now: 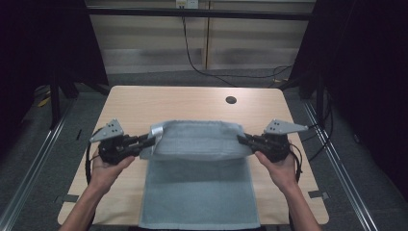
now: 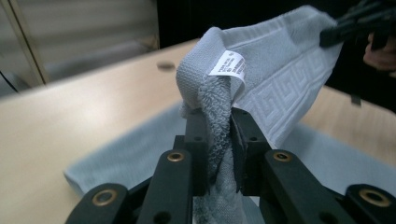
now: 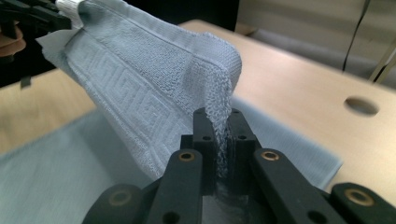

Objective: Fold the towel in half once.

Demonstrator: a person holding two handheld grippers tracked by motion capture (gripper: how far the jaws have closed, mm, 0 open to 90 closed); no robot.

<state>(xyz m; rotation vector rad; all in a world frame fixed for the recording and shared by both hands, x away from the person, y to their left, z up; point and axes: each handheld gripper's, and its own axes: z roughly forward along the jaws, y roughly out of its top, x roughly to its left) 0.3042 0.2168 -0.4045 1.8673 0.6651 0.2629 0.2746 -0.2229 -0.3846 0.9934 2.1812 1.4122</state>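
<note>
Towel (image 1: 198,139) hangs stretched between the two tongs, its far edge lifted above the table (image 1: 144,103) while the near half lies flat toward the person. Left gripper (image 1: 148,140) and right gripper (image 1: 243,138) each pinch one far corner, so the lifted edge runs crosswise, equally near both hands.

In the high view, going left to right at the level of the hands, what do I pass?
Left gripper → white label → grey towel → right gripper
</note>
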